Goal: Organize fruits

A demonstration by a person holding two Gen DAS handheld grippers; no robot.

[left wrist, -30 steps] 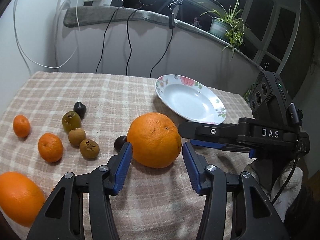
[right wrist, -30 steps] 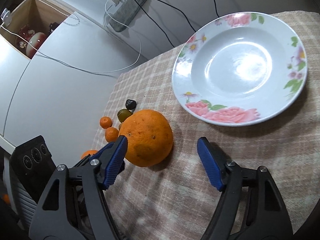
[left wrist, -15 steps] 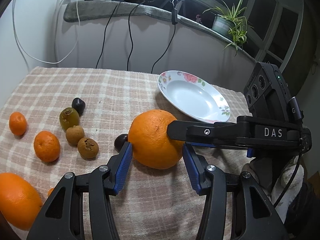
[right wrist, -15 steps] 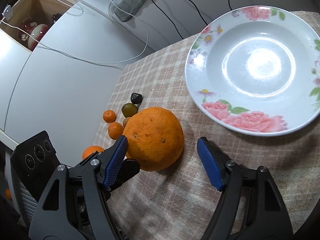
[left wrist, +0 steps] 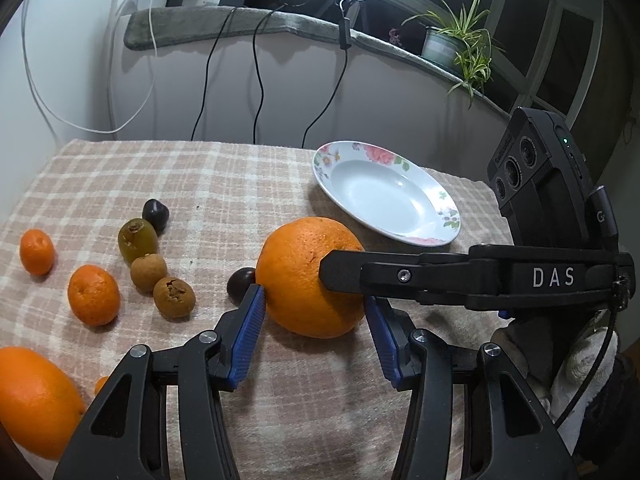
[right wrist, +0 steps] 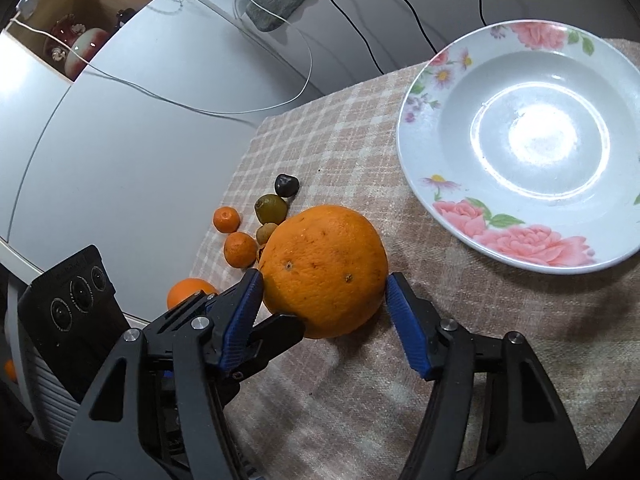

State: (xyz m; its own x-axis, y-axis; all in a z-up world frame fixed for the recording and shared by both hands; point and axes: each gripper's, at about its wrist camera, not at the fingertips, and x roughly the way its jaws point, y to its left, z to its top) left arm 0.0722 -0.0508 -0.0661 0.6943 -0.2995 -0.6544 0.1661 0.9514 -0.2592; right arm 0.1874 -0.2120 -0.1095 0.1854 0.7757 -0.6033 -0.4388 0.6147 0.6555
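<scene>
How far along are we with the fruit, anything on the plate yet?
Nothing is sorted: the floral plate holds no fruit. In hand: both the left gripper and right gripper bracket the large orange, which sits on the tablecloth. The tangerines, small brown fruits and second orange remain.

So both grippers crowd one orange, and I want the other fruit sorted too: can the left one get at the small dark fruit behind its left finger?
Probably not directly: the big orange lies against the dark fruit, and the left gripper straddles that orange.
</scene>
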